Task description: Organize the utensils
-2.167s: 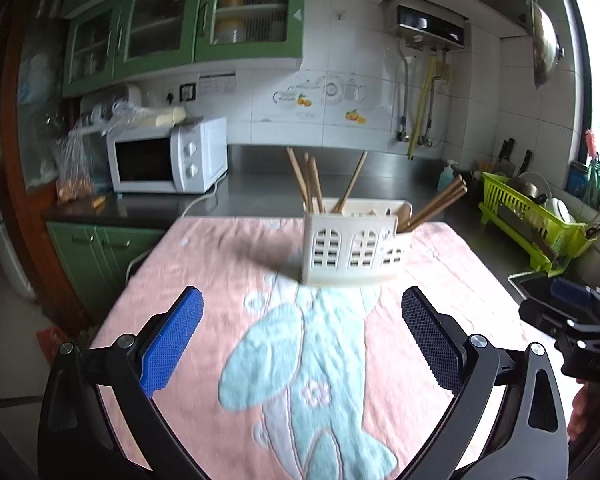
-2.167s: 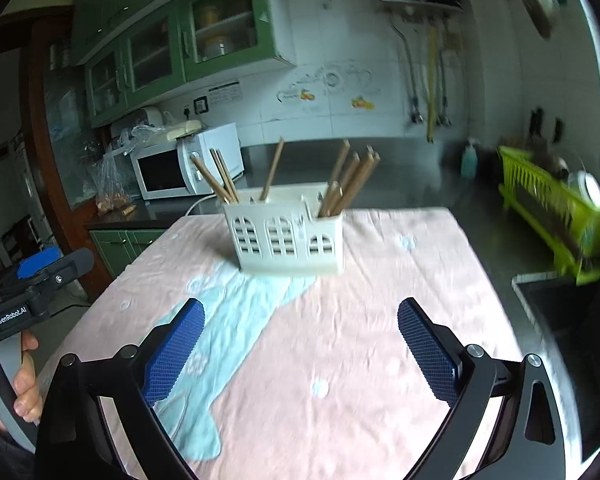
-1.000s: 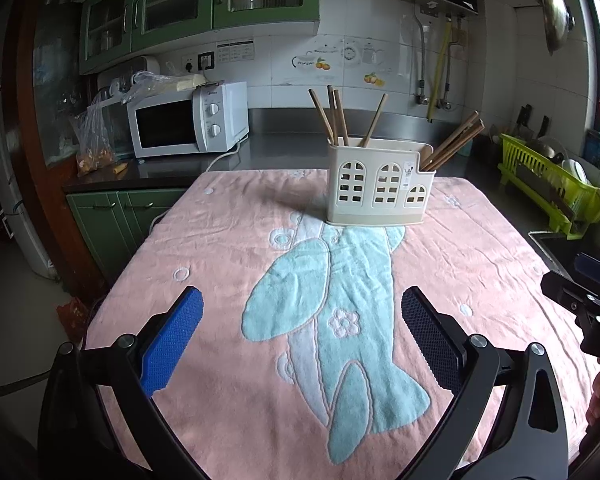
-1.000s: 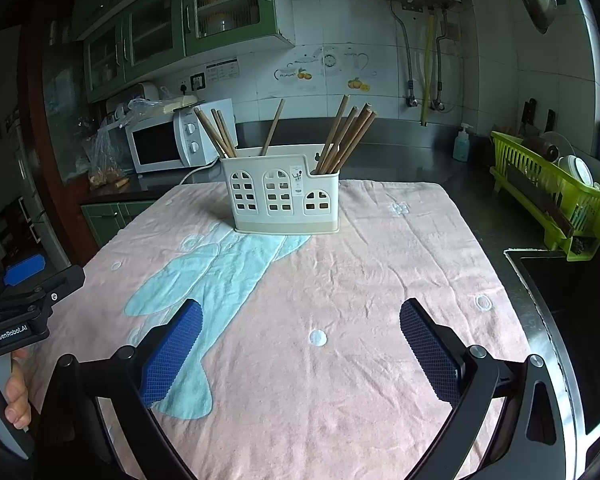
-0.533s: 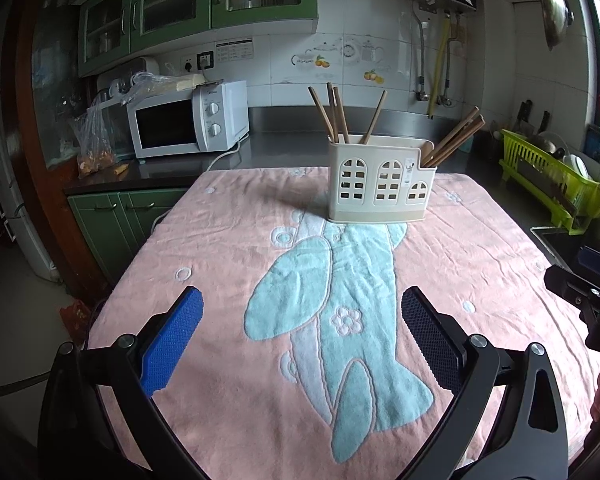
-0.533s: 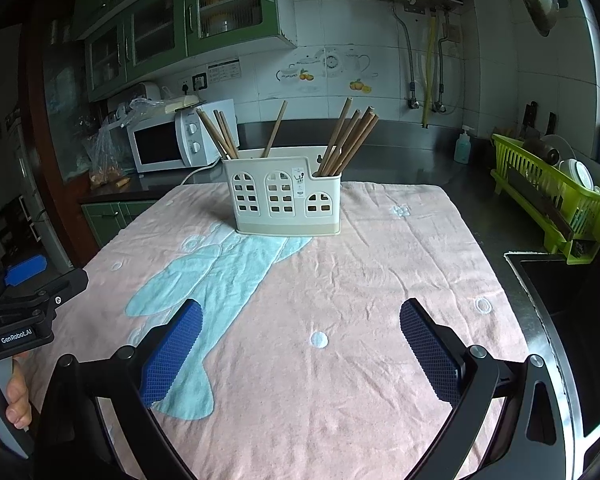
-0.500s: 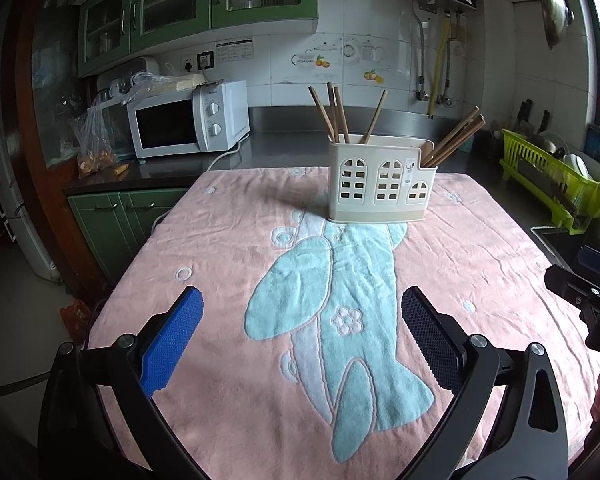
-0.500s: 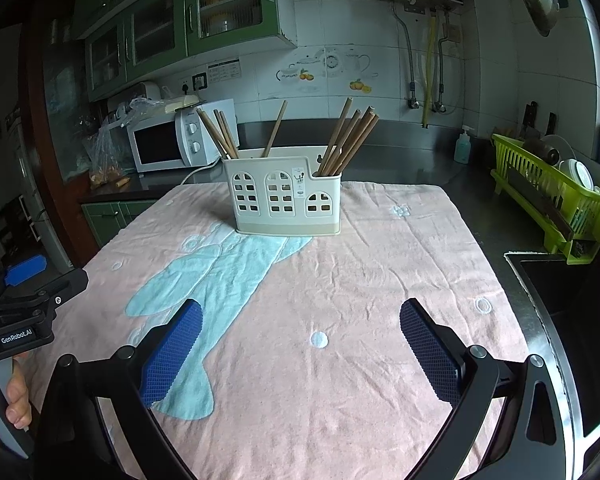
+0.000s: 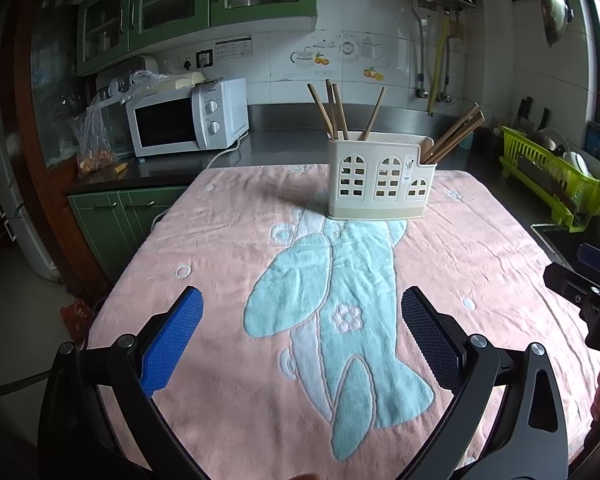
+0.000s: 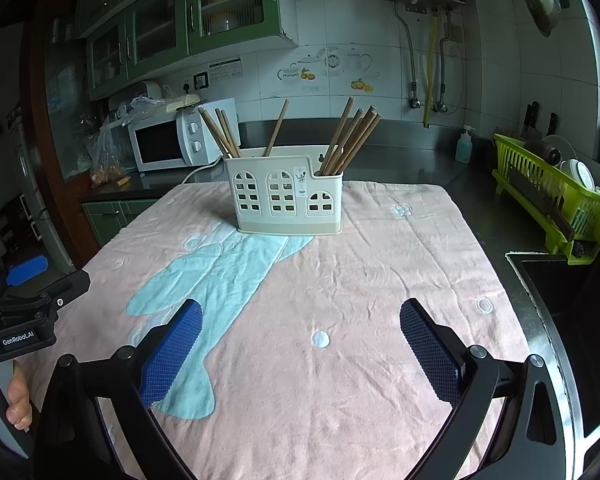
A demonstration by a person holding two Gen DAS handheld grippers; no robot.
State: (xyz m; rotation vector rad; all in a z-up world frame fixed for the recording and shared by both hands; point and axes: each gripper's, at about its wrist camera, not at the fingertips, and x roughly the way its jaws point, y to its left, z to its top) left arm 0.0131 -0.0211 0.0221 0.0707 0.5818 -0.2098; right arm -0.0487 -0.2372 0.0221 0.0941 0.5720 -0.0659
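Now one holder (image 9: 381, 178), two chopstick clusters (count unclear); left gripper (image 9: 300, 336), right gripper (image 10: 300, 338) both wide open, empty.

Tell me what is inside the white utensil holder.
Wooden chopsticks stand inside the white utensil holder: a spread group in the taller section, a tighter bundle in the lower end section. Their lower ends and the holder's floor are hidden by its walls.

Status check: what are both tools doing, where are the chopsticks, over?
Left tool, right tool open, empty. Chopsticks upright in holder on towel. Nothing between.
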